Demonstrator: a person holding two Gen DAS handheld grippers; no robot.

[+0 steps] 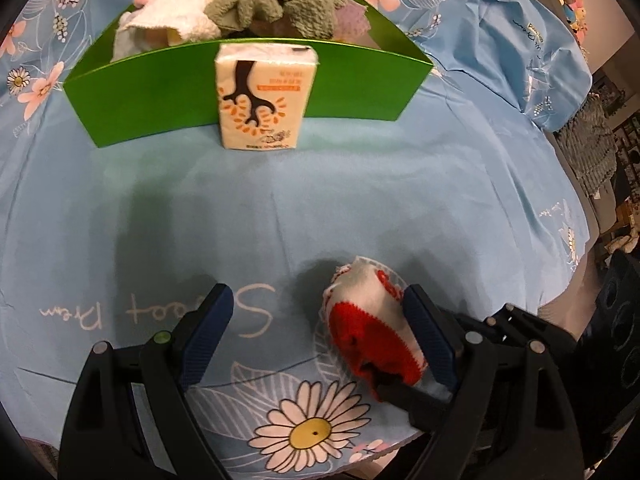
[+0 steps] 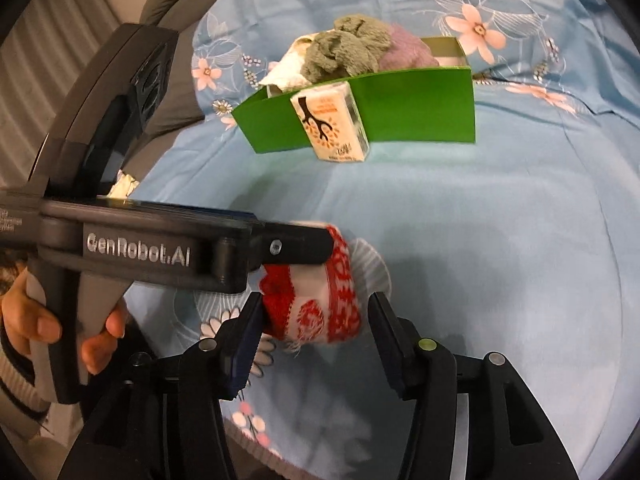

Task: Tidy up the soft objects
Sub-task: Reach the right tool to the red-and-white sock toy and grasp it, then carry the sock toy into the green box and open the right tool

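Claws, two, both wide apart, flank one sock [image 1: 374,326].

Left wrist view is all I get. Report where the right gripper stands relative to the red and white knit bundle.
Observer: The right gripper is open. The knit bundle sits between its fingers, with the red end against the pad at picture left. The other finger stands apart from it.
Operator: Now describe my left gripper from that side.
Observer: The left gripper enters the right wrist picture from the left edge. One of its fingers lies across the top of the bundle.
Operator: Tell me who is holding it.
Observer: A bare hand wraps the left gripper's handle at the lower left of that picture.
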